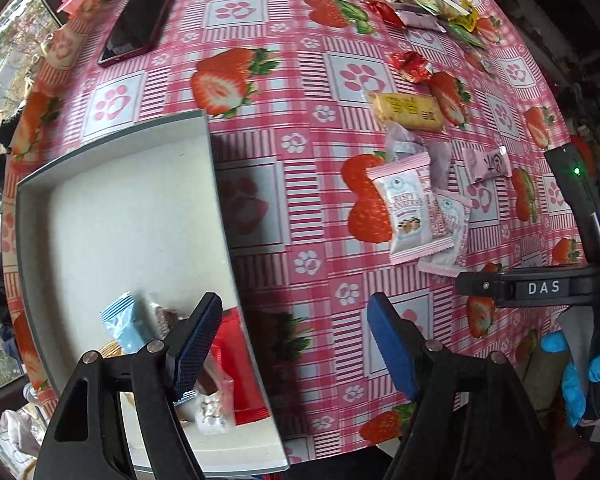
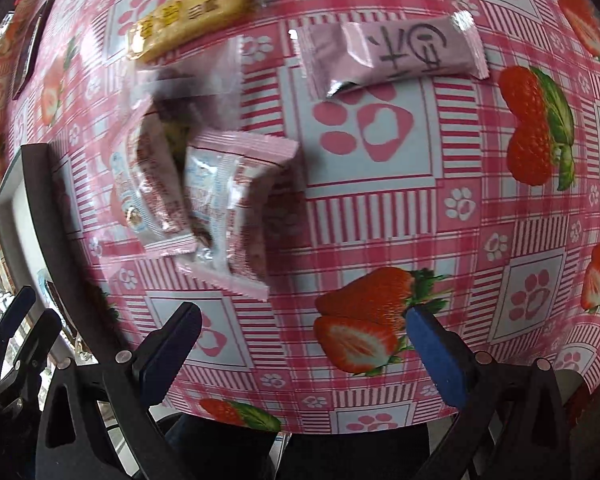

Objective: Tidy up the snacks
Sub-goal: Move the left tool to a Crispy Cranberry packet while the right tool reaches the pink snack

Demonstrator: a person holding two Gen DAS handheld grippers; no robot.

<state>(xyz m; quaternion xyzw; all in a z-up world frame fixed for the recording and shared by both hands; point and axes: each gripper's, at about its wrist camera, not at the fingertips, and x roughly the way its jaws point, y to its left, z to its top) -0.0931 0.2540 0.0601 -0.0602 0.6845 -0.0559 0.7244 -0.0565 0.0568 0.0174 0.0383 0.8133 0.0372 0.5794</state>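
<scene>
Two hand-held grippers hung over our bench, both wide and empty: our left hand-held gripper above the grey tray's edge, our right hand-held gripper with pink snack packets at eleven o'clock.

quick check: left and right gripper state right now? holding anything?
Left gripper: open, empty, over the gray tray's edge.
Right gripper: wide open, empty, above the tablecloth near the pink snack packets.
</scene>
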